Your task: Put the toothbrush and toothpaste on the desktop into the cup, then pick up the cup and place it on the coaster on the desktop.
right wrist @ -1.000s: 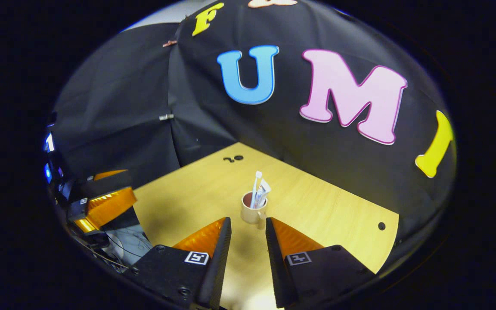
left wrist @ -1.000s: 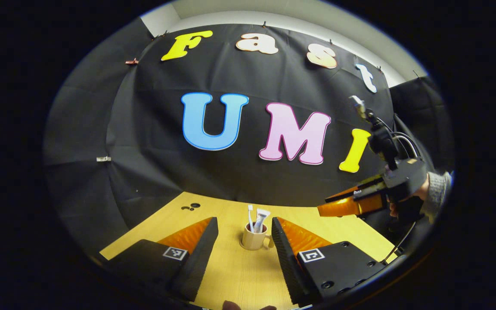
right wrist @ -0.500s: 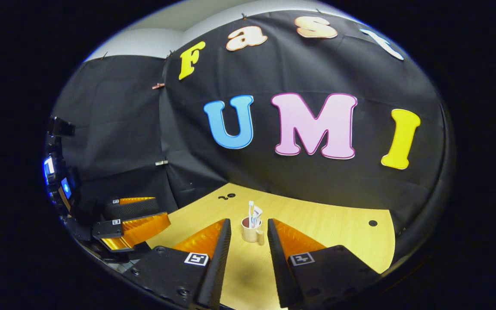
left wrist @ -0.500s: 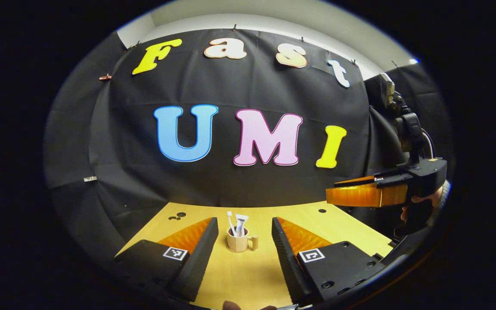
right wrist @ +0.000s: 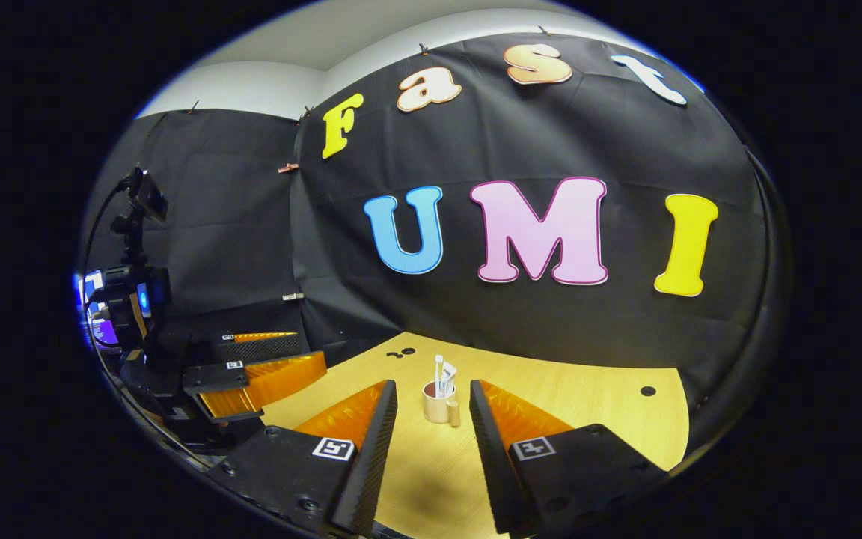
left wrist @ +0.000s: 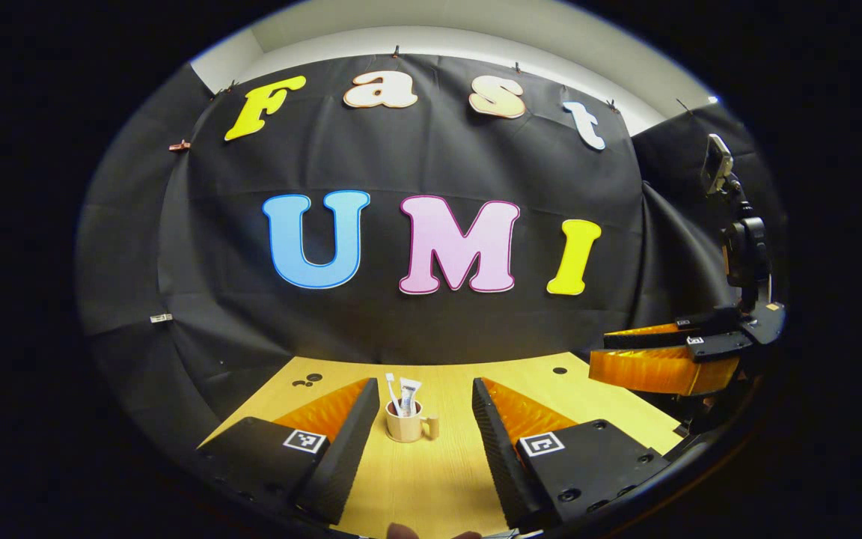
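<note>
Bare desktop [left wrist: 431, 479] surrounds the cup [left wrist: 403, 429]; both hand-held grippers [left wrist: 422, 419] [right wrist: 431, 419] gape apart.

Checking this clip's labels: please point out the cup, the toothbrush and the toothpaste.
cup [left wrist: 402, 431]: left gripper view, on its outer wall.
toothbrush [left wrist: 390, 381]: left gripper view, on its white head.
toothpaste [left wrist: 408, 390]: left gripper view, on the tube's upper end.

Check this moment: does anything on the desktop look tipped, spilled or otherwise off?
Nothing looks tipped or spilled. The cup stands upright on the desktop with the toothbrush and toothpaste inside. One oddity: no coaster can be made out under it.
</note>
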